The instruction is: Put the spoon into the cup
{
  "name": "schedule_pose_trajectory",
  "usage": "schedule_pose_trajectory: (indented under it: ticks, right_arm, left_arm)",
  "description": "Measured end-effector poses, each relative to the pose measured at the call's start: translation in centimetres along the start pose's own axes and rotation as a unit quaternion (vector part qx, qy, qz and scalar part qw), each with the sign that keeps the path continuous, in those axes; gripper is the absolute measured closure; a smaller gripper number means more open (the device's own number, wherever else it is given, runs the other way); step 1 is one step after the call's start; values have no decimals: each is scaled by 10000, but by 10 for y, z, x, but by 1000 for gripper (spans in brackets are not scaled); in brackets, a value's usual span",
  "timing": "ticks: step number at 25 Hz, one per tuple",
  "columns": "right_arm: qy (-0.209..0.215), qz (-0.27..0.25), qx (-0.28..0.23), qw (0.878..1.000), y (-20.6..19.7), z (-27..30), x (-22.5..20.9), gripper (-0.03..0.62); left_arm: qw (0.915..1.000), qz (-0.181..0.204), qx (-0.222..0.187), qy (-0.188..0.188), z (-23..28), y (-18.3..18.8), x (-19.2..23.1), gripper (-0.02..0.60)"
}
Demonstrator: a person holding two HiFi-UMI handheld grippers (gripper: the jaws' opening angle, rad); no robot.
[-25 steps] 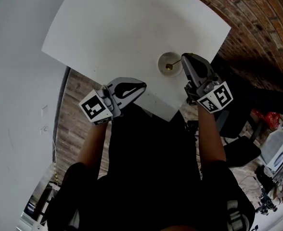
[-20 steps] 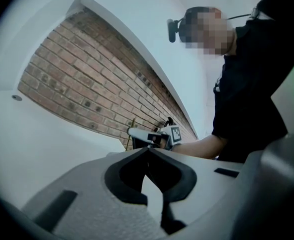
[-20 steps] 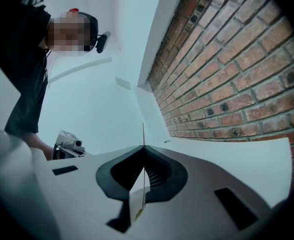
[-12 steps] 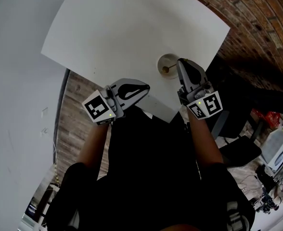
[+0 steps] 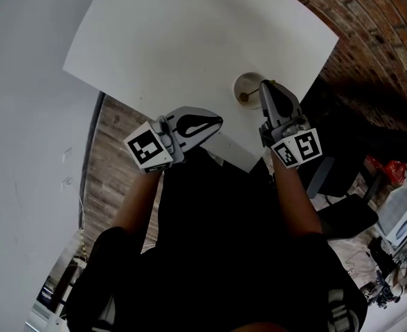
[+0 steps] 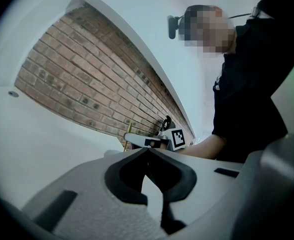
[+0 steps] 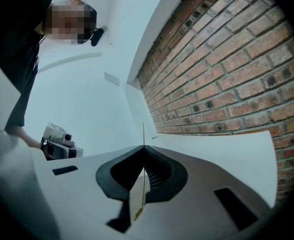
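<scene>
At the tabletop's (image 5: 190, 40) near right corner: right claw (image 5: 265, 90) grasping a gold spoon (image 5: 243, 97) inside a white cup (image 5: 241, 81); left claw (image 5: 216, 124) clenched, empty.

right gripper (image 7: 143, 149), clamped on thin spoon (image 7: 143, 134)

My left gripper (image 5: 216, 122) points level, jaws closed tip to tip with nothing between them. My right gripper (image 5: 266, 87) points slightly downward, jaws closed on the spoon (image 7: 143, 134), whose thin handle projects ahead of the tips. My left forearm (image 5: 136, 203) and right forearm (image 5: 297, 199) extend straight behind the jaws.
</scene>
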State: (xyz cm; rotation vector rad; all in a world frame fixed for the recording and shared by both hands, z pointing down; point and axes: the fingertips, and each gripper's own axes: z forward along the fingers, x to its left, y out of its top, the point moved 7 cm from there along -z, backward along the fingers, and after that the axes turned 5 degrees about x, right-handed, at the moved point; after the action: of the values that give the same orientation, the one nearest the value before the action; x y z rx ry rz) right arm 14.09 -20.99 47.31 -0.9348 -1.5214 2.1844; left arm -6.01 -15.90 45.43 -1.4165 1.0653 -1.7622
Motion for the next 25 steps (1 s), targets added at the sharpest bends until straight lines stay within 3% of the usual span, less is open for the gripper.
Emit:
schedule_pose_trajectory:
  ticks: [6,9,14,17,21,25]
  right_arm:
    - [-18,-172,194,9997,-8,3,4,588]
    - [-46,-195,225,9995,-10,3,4,588]
    - [-81,-289,367,9989,-12,3,2,588]
    - [-94,-293,413,9987,-13,2,0,588]
    - [-90,-326,445,9984,-13,1,1,588]
    - [-80,-418,524,9977,-14,-1,0,588]
  left_arm:
    - [9996,-77,217,137,-5,-4,2,563]
    - [10000,-59,-49,48,-4,1,1,563]
    - [9995,-146,180,194,-5,-1,2,564]
    - [9997,-59,-202,82,-4,2,3,565]
    - [9997,-148,151,151,-7,-1,4,563]
    - [9997,-100,17,215,-11,1,9,564]
